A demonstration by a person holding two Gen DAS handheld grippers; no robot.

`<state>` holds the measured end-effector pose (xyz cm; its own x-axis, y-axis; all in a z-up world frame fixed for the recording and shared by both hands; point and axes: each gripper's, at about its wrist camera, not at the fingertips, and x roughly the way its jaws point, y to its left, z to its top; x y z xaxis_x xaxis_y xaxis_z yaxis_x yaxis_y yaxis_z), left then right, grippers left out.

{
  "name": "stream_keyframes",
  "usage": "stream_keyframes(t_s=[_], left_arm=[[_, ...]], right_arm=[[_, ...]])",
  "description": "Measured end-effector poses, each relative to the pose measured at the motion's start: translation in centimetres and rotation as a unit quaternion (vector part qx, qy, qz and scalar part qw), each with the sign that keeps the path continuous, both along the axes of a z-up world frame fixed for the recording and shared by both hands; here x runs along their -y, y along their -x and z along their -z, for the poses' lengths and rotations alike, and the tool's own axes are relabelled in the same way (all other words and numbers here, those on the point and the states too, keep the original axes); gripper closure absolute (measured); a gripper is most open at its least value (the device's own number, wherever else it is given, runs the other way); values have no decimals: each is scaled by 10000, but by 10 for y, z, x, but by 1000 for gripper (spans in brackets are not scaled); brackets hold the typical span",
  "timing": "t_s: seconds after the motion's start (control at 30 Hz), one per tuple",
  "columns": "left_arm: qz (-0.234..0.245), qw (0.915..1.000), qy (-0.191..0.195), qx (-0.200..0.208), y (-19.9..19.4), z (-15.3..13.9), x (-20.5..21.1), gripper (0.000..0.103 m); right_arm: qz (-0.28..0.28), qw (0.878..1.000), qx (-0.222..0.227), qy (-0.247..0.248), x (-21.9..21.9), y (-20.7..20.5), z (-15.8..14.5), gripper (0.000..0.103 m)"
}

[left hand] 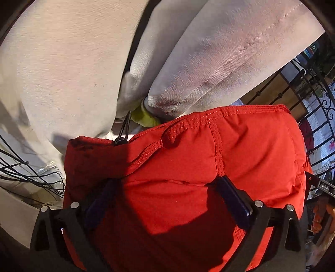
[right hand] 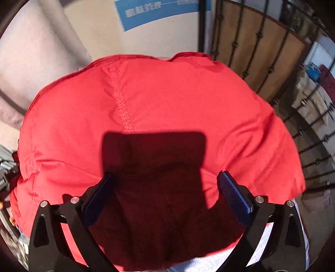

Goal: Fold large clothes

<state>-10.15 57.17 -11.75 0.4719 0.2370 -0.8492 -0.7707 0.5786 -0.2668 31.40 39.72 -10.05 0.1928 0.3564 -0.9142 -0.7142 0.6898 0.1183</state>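
A red garment [left hand: 188, 159] with stitched seams and a black drawcord toggle [left hand: 120, 140] fills the lower half of the left wrist view. My left gripper [left hand: 165, 184] is open, its blue-padded fingers [left hand: 232, 194] spread wide over the red cloth. The same red garment [right hand: 159, 117] bulges under my right gripper [right hand: 165, 180], which is also open with its pads [right hand: 232, 190] apart above the cloth. The gripper's square shadow falls on the fabric. Neither gripper holds the cloth.
A pale grey-white cushion or upholstered surface [left hand: 73, 62] rises behind the garment, with a yellow-green item [left hand: 144, 119] tucked at its base. Black cables [left hand: 25, 173] lie at left. A black wrought-iron railing [right hand: 261, 69] and a blue sign [right hand: 159, 12] stand behind.
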Motion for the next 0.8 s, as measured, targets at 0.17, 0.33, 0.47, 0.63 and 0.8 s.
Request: stream_keyframes(t_s=[0.17, 0.33, 0.47, 0.63, 0.8], left_arm=[[-357, 9989, -284, -65, 20, -42, 31, 6], [-59, 9952, -866, -447, 26, -90, 91, 6], [147, 9920, -979, -783, 20, -106, 137, 6], [150, 9895, -917, -1106, 10, -114, 175, 6], [66, 9877, -1041, -1169, 5, -127, 198, 6]], right_arm=[[255, 9984, 356, -354, 34, 31, -48, 5], [-385, 9982, 351, 283, 56, 77, -70, 5], [-669, 9957, 559, 304, 82, 119, -94, 5], [-827, 9917, 757, 631, 92, 144, -109, 5], [-818, 9917, 776, 617, 91, 138, -120, 5]])
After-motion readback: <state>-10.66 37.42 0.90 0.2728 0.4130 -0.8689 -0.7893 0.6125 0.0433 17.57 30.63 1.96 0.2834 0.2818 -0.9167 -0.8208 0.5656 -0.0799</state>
